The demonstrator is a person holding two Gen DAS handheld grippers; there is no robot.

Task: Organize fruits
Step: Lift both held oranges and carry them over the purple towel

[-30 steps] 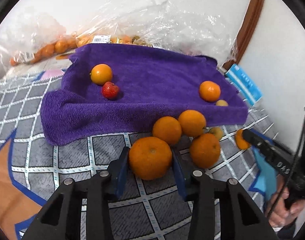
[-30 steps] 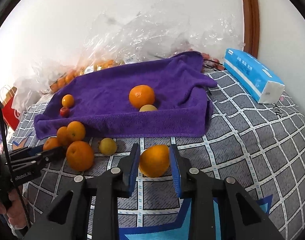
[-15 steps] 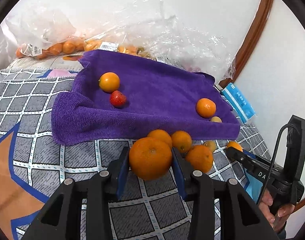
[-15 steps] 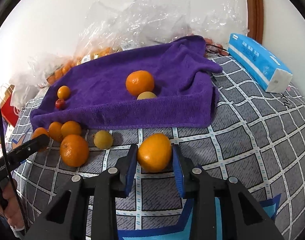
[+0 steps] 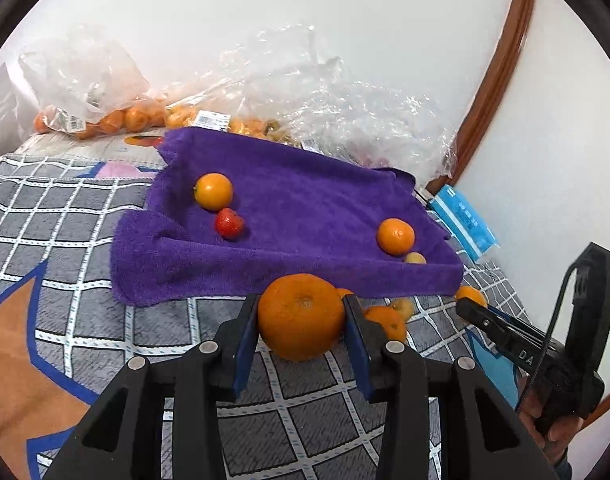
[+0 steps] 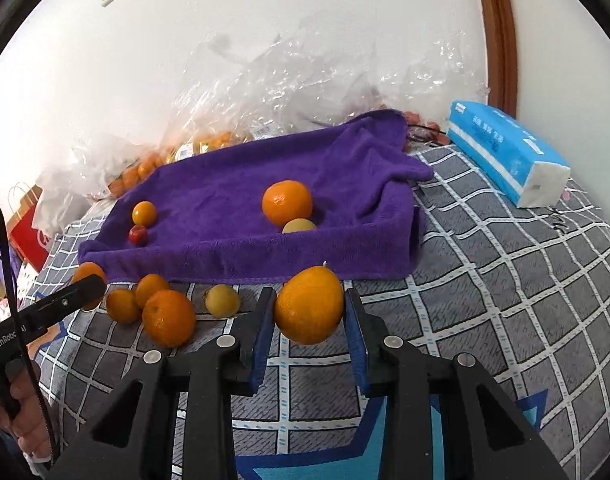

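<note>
My left gripper point(image 5: 301, 304) is shut on a big round orange point(image 5: 301, 322), held just in front of the purple towel point(image 5: 305, 200). In the right wrist view, my right gripper point(image 6: 309, 296) is shut on a pointed orange point(image 6: 309, 306) before the towel's point(image 6: 245, 184) near edge. On the towel lie a small orange point(image 5: 213, 191), a strawberry point(image 5: 229, 223), another orange point(image 5: 395, 236) and a pale yellow fruit point(image 5: 415, 258). Three loose oranges point(image 6: 169, 322) and a yellow fruit point(image 6: 223, 300) rest on the checked bedcover between the grippers.
Clear plastic bags point(image 5: 325, 92) with more fruit are heaped against the wall behind the towel. A blue tissue pack point(image 6: 505, 152) lies at the right, and a red paper bag point(image 6: 25, 224) stands at the far left. A person's hand point(image 6: 21, 412) grips the left tool.
Both grippers have come up a little with their oranges, which now hang against the towel's front edge. The left gripper has tilted upward, so more wall shows.
</note>
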